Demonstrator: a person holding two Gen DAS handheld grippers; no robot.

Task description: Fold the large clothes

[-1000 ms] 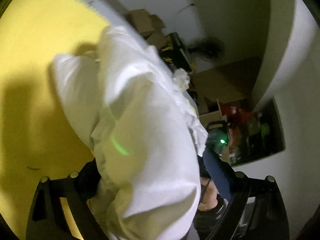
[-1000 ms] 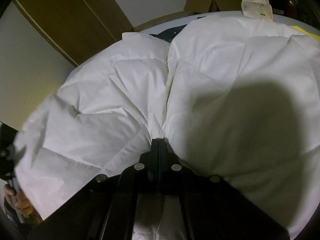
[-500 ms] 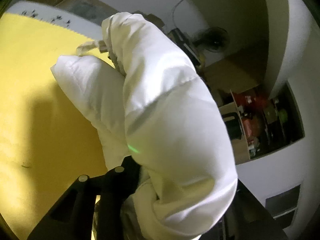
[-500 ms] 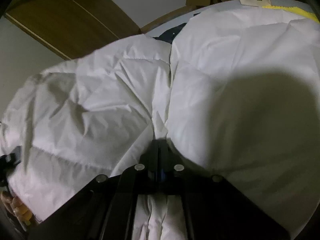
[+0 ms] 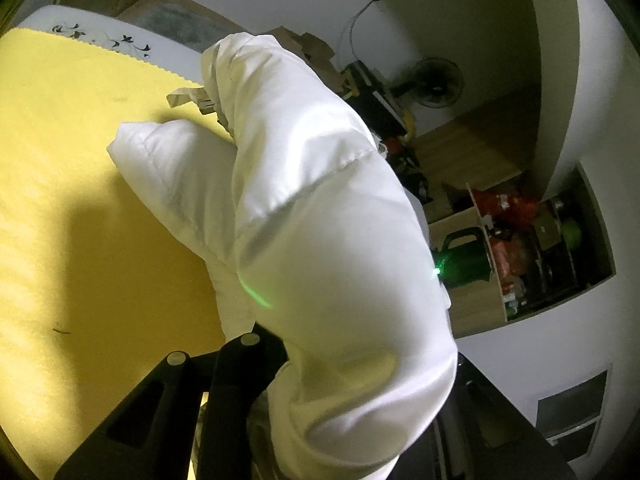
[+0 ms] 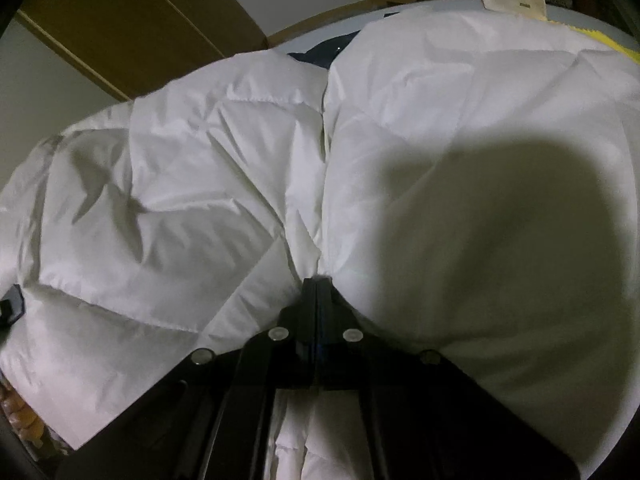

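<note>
Left gripper (image 5: 352,364) fingers closing on a white puffer jacket (image 5: 304,216) sleeve stretching ahead over the yellow surface (image 5: 72,168); right gripper (image 6: 316,284) fingers clamped on its body (image 6: 460,152).

A yellow cloth (image 5: 72,208) with a zigzag edge lies spread out, and past its far edge shows a white surface printed with dark flowers (image 5: 104,40). Beyond the cloth, against the wall, stands a dark fan (image 5: 436,84), with cardboard boxes (image 5: 316,52) beside it. Further from the cloth, a wooden shelf (image 5: 532,248) holds red packets and a green ball. A brown wardrobe (image 6: 132,28) stands behind.
</note>
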